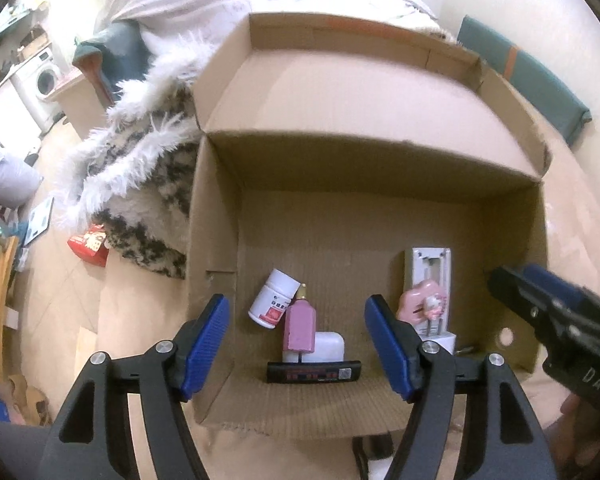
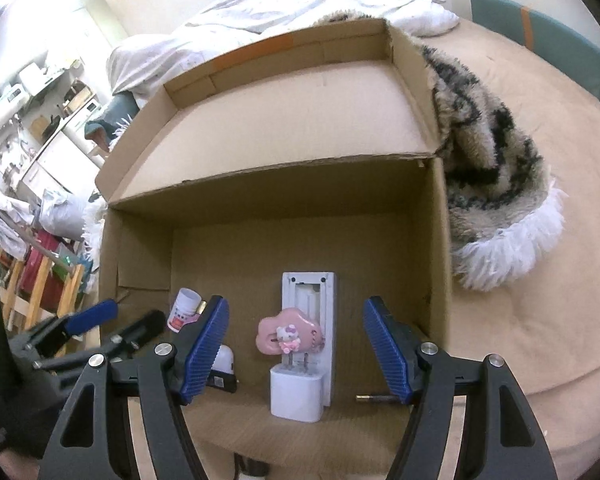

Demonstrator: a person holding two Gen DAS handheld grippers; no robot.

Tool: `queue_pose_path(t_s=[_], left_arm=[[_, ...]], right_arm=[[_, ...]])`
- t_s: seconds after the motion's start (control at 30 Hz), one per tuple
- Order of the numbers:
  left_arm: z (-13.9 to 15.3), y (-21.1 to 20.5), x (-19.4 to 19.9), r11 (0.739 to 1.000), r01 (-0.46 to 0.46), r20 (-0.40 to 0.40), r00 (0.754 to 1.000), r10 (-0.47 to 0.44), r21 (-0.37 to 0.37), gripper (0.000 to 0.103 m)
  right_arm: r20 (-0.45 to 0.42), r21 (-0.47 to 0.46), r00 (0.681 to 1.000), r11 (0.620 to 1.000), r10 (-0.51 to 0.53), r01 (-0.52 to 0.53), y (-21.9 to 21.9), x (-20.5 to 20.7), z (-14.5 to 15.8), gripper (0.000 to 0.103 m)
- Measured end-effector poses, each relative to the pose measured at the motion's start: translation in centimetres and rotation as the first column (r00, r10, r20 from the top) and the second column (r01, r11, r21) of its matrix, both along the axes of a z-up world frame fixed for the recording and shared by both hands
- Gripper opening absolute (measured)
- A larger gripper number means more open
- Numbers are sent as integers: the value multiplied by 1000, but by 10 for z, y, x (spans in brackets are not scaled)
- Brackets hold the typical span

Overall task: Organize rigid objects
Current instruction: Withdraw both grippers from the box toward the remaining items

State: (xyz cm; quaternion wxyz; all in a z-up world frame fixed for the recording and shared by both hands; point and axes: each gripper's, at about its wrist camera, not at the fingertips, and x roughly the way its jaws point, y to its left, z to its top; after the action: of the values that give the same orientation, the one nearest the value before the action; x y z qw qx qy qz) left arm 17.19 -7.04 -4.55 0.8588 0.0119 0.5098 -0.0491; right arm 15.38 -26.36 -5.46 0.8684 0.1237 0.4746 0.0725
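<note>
Both pairs of jaws stand apart, empty: the left gripper (image 1: 296, 344) over the pink bottle (image 1: 299, 330), the right gripper (image 2: 294, 346) over the charger (image 2: 296, 396). Everything visible already sits inside the cardboard box (image 1: 380, 152) (so, probably nearly finished).

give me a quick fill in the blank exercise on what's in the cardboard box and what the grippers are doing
1. The pink bottle stands next to a white pill bottle whose body is ____ rather than upright.
2. All the small items sit inside a ____ box.
3. The left gripper and the right gripper both have their jaws ____, holding nothing.
4. The white charger plug stands with its prongs pointing ____.

Missing words: tilted; cardboard; open; up
</note>
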Motion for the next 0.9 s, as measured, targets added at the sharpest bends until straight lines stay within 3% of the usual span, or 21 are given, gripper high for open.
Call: queue_pose_path(t_s=[0.27, 0.4, 0.5, 0.77, 0.9], left_arm=[[10, 22, -24, 999, -32, -2, 999, 32, -30, 67], [11, 29, -37, 998, -50, -2, 999, 50, -24, 67], [6, 38, -50, 998, -65, -7, 998, 65, -26, 67], [-28, 46, -73, 997, -61, -139, 989, 53, -50, 67], [-50, 35, -77, 995, -45, -234, 972, 25, -84, 67]], right_arm=[[16, 10, 999, 999, -40, 40, -16, -32, 13, 74], [-62, 102, 996, 993, -61, 67, -25, -48, -2, 73], [-90, 111, 992, 989, -86, 96, -28, -60, -7, 73], [-186, 147, 977, 980, -102, 131, -30, -82, -30, 74], [-237, 127, 966, 982, -106, 139, -28, -85, -43, 73]])
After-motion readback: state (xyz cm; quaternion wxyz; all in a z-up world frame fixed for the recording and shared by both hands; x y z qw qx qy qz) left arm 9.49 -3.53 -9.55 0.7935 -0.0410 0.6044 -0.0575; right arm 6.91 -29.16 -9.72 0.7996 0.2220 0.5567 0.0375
